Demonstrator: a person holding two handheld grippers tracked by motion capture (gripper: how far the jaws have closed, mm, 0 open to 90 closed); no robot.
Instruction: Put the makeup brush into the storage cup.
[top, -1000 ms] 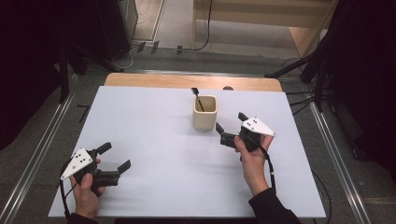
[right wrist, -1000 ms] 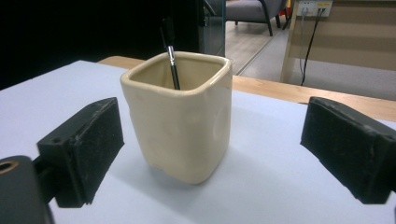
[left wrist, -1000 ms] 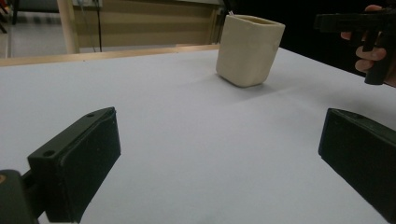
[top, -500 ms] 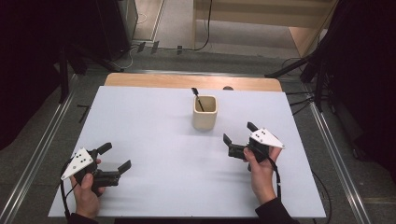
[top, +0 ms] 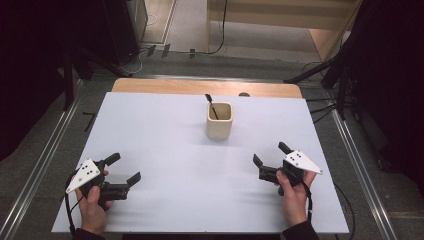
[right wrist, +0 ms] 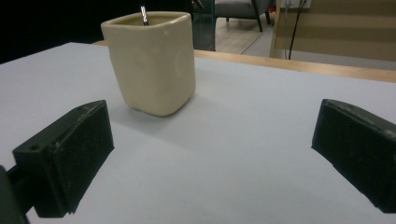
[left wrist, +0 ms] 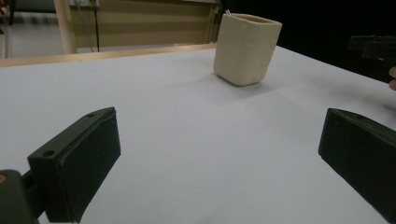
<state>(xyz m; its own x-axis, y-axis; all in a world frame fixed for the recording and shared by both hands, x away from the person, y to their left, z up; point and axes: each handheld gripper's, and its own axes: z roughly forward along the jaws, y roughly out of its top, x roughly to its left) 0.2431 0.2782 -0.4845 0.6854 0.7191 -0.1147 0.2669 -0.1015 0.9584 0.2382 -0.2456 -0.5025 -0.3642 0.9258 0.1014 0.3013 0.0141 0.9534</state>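
Since a second ago my right gripper (top: pixel 270 159) has drawn back from beside the cream ceramic cup (top: pixel 219 121) toward my near right edge of the white table (top: pixel 165 135); my left gripper (top: pixel 123 168) has stayed put at the near left. Both now hover or rest low over the sheet with nothing between their pads.

Both pairs of jaws stand wide apart. In the left gripper view the two black pads frame bare tabletop, and in the right gripper view likewise, with the cup standing beyond them.

That cup stands upright near the far middle of the table, just short of the wooden strip (top: pixel 165 87) along the back. A thin dark-handled tool (top: pixel 212 105) sticks out of it, leaning back and left toward the far edge; whether it is a brush or a pen I cannot tell. In the right gripper view only its shaft (right wrist: pixel 144 14) shows above the rim.

What the next move turns on, as I judge it: the cup lies ahead and to the left of the right gripper, ahead and well to the right of the left one. The right is the nearer, and its jaws already point roughly at the cup's side. The stick's long axis runs near upright, so a grab at it would call for coming from above.
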